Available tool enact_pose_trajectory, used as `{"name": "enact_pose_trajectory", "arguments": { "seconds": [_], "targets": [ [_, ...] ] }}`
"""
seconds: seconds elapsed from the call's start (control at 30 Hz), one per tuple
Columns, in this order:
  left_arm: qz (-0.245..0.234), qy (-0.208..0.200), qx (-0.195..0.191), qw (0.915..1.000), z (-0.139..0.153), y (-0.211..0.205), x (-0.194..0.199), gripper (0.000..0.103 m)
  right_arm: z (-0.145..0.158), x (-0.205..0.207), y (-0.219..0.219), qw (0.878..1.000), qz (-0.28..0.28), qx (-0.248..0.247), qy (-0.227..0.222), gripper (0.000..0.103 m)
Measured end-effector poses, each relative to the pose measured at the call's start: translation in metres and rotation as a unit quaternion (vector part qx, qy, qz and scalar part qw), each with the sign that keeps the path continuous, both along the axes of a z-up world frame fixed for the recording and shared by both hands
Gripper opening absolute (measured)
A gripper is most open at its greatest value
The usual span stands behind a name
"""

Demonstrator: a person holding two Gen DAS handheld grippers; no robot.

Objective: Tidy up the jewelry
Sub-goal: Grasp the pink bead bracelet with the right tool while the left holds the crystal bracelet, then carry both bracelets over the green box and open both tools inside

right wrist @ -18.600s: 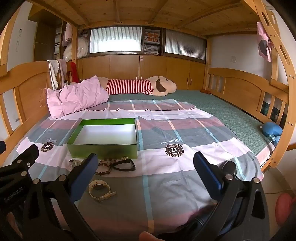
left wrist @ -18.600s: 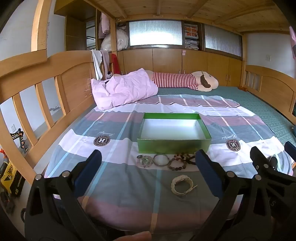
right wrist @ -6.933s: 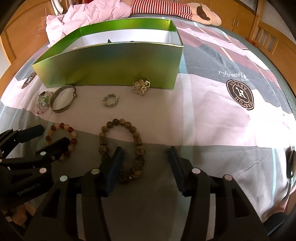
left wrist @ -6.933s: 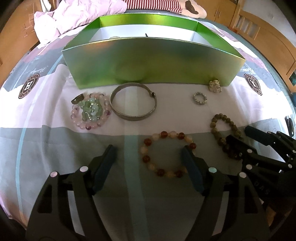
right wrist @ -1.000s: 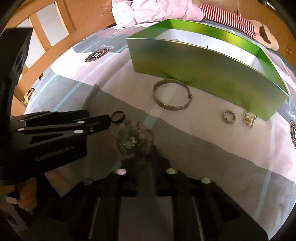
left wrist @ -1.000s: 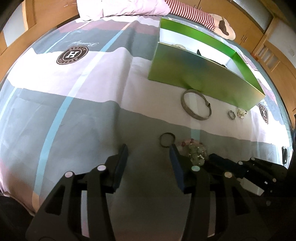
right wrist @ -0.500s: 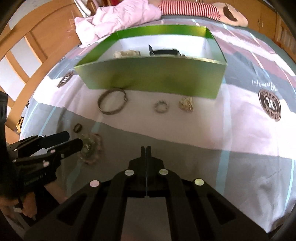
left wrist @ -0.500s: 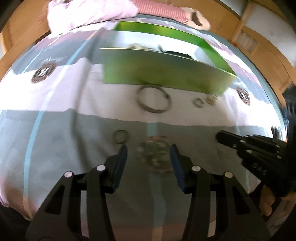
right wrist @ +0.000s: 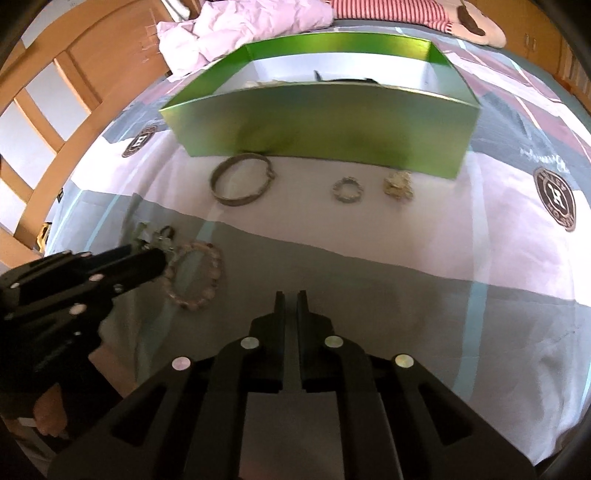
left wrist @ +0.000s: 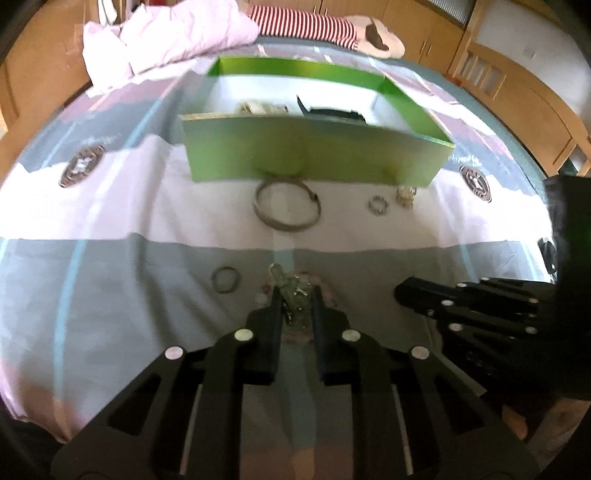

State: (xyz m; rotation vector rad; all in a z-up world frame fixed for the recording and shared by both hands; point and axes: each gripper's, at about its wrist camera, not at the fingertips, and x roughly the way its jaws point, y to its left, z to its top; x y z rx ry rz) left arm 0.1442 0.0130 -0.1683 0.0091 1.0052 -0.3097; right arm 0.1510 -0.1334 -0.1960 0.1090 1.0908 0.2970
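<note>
My left gripper [left wrist: 294,295] is shut on a green bead bracelet [left wrist: 295,290] low over the bedspread; it also shows in the right wrist view [right wrist: 155,258], with a pale pink bead bracelet [right wrist: 194,275] lying under its tip. My right gripper [right wrist: 291,295] is shut and empty, hovering above the grey stripe. The green box [left wrist: 314,162] stands ahead with a pale bracelet [left wrist: 258,108] and a black item [left wrist: 334,110] inside. In front of it lie a silver bangle [left wrist: 286,206], a small beaded ring [left wrist: 377,204], a gold ornament [left wrist: 405,194] and a small dark ring [left wrist: 225,279].
The bed has wooden rails on the left [right wrist: 48,122] and right [left wrist: 517,85]. A pink blanket [left wrist: 166,40] and a striped plush toy [left wrist: 321,26] lie beyond the box. The bed's front edge is close below both grippers.
My left gripper has closed on the green bead bracelet. My right gripper has stayed shut and moved nearer the box, a little lower.
</note>
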Motion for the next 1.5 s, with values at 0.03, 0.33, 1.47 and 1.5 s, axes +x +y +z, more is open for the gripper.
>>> {"name": "enact_pose_trajectory", "arguments": {
  "seconds": [0.03, 0.33, 1.47, 1.5],
  "targets": [
    [0.004, -0.003, 0.001, 1.0000, 0.003, 0.004, -0.001, 0.015, 0.001, 0.001, 0.003, 1.000, 0.004, 0.002, -0.001, 0.006],
    [0.043, 0.013, 0.008, 0.9990, -0.005, 0.033, -0.004, 0.014, -0.003, 0.017, 0.062, 0.998, 0.047, -0.048, -0.020, 0.049],
    [-0.046, 0.039, -0.008, 0.9981, -0.035, -0.044, -0.005, 0.042, -0.007, -0.017, -0.052, 0.994, -0.062, -0.088, -0.025, 0.039],
    [-0.045, 0.038, -0.006, 0.9982, -0.035, -0.045, -0.004, 0.040, -0.008, -0.017, -0.050, 0.994, -0.060, -0.091, -0.025, 0.039]
  ]
}}
